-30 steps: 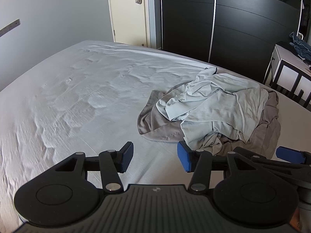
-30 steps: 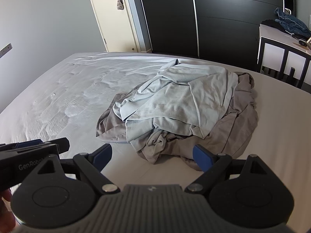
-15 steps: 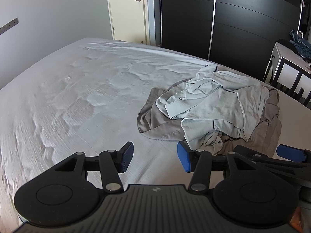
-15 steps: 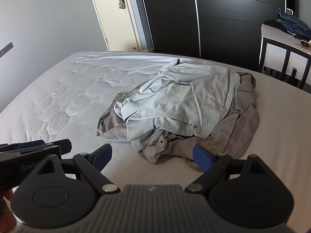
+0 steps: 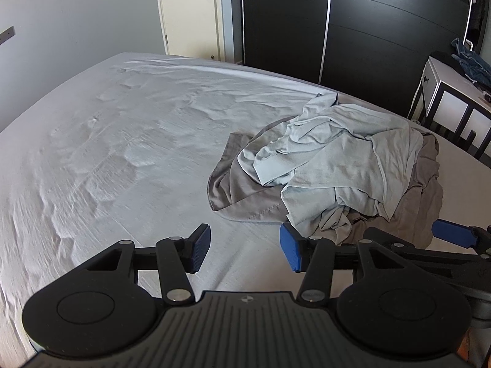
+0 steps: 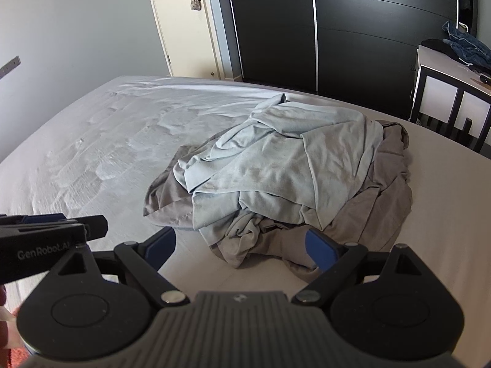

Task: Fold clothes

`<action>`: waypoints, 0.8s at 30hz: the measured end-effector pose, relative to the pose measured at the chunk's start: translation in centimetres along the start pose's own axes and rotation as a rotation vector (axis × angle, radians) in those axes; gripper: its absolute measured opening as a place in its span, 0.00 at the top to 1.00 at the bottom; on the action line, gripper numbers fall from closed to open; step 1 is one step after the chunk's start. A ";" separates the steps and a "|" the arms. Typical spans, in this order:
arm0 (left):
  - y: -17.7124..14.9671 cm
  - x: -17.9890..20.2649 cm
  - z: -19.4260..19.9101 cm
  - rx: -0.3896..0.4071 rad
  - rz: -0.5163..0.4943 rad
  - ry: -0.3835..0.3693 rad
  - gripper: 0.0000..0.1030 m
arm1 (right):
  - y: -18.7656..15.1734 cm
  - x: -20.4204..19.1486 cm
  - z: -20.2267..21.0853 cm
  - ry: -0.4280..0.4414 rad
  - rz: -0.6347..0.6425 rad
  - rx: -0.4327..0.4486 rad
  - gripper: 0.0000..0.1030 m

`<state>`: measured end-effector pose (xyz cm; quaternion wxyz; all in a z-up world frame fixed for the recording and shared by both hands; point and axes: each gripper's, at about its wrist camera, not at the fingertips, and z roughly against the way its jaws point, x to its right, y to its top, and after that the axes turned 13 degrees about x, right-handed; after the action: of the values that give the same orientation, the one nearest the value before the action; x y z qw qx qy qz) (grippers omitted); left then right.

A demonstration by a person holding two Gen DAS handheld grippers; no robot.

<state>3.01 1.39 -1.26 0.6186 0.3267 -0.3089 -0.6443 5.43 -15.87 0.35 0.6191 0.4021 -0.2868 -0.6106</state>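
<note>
The clothes pile (image 6: 282, 181) lies on the bed (image 6: 92, 153), far from the door (image 6: 181, 21). Both left gripper (image 5: 245, 250) and right gripper (image 6: 241, 243) jaws stand wide, empty. Expect light, limp, tangled fabric; pinch the pale blue shirt (image 6: 276, 159) at its banded hem.

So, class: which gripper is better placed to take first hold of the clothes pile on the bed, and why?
Probably the right gripper: it is open, and the clothes pile lies straight ahead, its near edge between the fingers. The left gripper, also open, faces mostly bare bed, with the pile off to its right.
</note>
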 end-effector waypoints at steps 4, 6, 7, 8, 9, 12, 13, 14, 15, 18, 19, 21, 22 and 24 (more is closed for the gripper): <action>0.1 -0.5 -1.4 -0.024 0.001 -0.006 0.43 | -0.1 0.1 -1.6 -0.007 -0.002 -0.018 0.10; 0.1 -1.0 -2.2 -0.037 0.005 -0.009 0.43 | -0.2 0.2 -2.6 -0.008 -0.001 -0.028 0.10; 0.2 -1.2 -2.7 -0.044 0.005 -0.010 0.43 | -0.2 0.2 -3.1 -0.011 0.001 -0.034 0.10; 0.4 -1.3 -3.1 -0.051 0.006 -0.011 0.43 | -0.2 0.2 -3.8 -0.015 0.005 -0.041 0.10; 0.5 -1.4 -3.6 -0.056 0.004 -0.012 0.43 | -0.2 0.2 -4.4 -0.018 0.010 -0.047 0.10; 0.7 -1.9 -5.1 -0.073 -0.003 -0.013 0.43 | -0.3 0.5 -6.5 -0.022 0.024 -0.062 0.10; 0.7 -2.1 -5.6 -0.080 -0.002 -0.013 0.43 | -0.4 0.7 -7.2 -0.023 0.023 -0.069 0.10; 0.6 -2.3 -6.1 -0.088 0.001 -0.012 0.43 | -0.4 0.9 -8.0 -0.022 0.015 -0.076 0.10; 0.6 -2.6 -6.6 -0.096 0.004 -0.011 0.43 | -0.4 1.2 -8.8 -0.021 0.007 -0.083 0.10; 0.6 -3.3 -8.2 -0.122 0.015 -0.010 0.43 | -0.1 1.7 -10.9 -0.020 -0.016 -0.100 0.10; 0.6 -3.5 -8.7 -0.130 0.018 -0.011 0.43 | 0.0 1.8 -11.5 -0.020 -0.018 -0.103 0.12; 0.6 -3.8 -9.6 -0.144 0.023 -0.010 0.43 | 0.2 1.9 -12.8 -0.021 -0.018 -0.109 0.16; 0.6 -3.9 -9.9 -0.150 0.026 -0.012 0.43 | 0.3 1.8 -13.5 -0.024 -0.008 -0.114 0.19; 0.6 -4.2 -10.5 -0.159 0.032 -0.017 0.43 | 0.6 1.8 -14.6 -0.031 0.001 -0.121 0.23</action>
<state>11.90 5.65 -6.85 0.6502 0.2661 -0.2671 -0.6597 18.27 -15.51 -6.92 0.6382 0.3544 -0.2590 -0.6325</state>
